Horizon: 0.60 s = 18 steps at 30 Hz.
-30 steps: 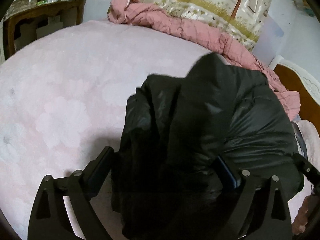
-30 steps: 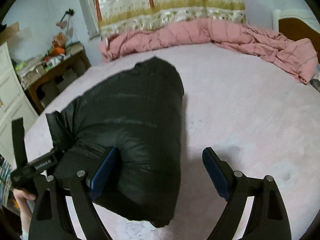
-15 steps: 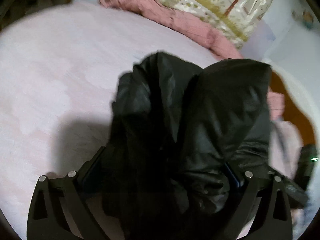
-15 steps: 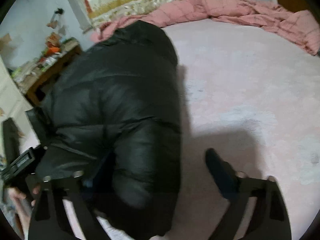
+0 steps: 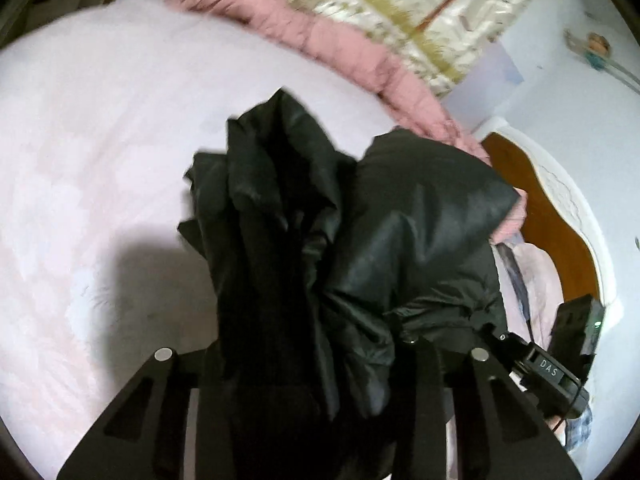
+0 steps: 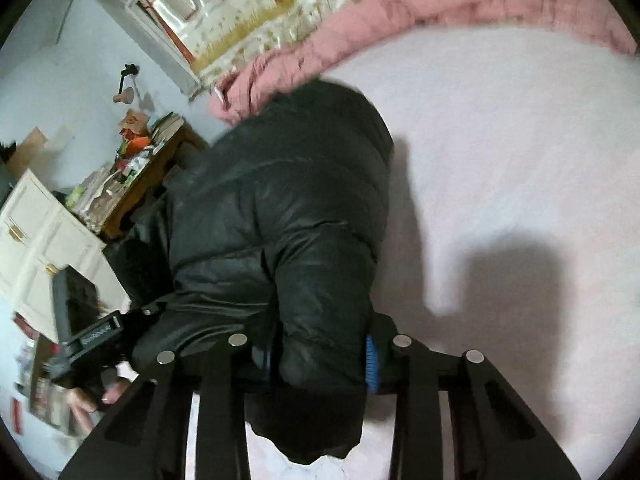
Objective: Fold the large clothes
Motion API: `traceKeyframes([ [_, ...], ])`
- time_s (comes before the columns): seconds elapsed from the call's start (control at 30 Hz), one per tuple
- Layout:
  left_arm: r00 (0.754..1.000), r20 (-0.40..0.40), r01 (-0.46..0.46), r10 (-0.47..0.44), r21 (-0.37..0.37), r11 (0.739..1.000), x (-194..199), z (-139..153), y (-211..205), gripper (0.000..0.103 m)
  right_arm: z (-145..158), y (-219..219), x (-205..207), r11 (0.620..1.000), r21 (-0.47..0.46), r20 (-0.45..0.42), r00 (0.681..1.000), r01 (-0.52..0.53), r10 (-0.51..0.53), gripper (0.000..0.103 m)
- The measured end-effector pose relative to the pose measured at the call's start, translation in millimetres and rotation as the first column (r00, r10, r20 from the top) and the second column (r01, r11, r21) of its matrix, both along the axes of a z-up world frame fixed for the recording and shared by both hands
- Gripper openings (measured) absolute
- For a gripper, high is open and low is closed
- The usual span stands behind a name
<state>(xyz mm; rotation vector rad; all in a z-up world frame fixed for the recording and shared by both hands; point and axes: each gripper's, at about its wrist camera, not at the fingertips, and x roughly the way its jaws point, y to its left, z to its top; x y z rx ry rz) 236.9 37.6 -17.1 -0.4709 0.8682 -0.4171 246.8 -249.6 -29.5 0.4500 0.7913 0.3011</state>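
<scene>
Both grippers pinching black puffer jacket [image 6: 280, 220] over pink bed [image 6: 500, 160].
Left gripper [image 5: 304, 364] apparently clamped on bunched fabric, pads hidden; right gripper [image 6: 320, 360] clamped on a fold.

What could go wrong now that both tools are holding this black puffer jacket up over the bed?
The black puffer jacket is slick and bulky. The right tool pinches only a thick fold, so it may slip out.

In the left tool the fabric is bunched and crumpled, so setting it down as is could leave an uneven fold.

The jacket hangs near the pink quilt at the edge of the bed and might drag on it.
</scene>
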Motion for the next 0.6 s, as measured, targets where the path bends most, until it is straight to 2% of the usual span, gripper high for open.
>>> traceKeyframes([
  [0.07,0.998,0.057,0.034,-0.035,0.010,0.999,-2.7,19.6,-17.7,0.034,23.4,-8.9,-13.7,0.998,-0.052,0.061,0.998,0.027,-0.024,0.034],
  [0.2,0.980,0.162,0.115,-0.113,0.001,0.993,-6.8,60.5,-65.2,0.034,68.6,-47.8,-45.7,0.992,-0.077,0.165,0.982,0.100,-0.087,0.034],
  [0.33,0.941,0.256,0.222,-0.220,0.020,0.975,-1.3,94.5,-137.8,0.035,108.2,-103.0,-77.4,0.963,-0.125,0.261,0.944,0.238,-0.199,0.034],
  [0.43,0.897,0.299,0.330,-0.325,0.034,0.943,4.4,104.6,-199.1,0.036,124.3,-150.8,-99.6,0.918,-0.153,0.315,0.899,0.365,-0.305,0.035],
  [0.53,0.871,0.321,0.381,-0.372,0.036,0.924,2.5,101.5,-246.5,0.037,128.5,-193.9,-121.2,0.879,-0.160,0.343,0.860,0.450,-0.378,0.035],
  [0.6,0.852,0.336,0.402,-0.401,0.068,0.913,3.1,97.8,-279.5,0.037,126.0,-215.2,-129.5,0.841,-0.190,0.355,0.834,0.507,-0.422,0.035],
])
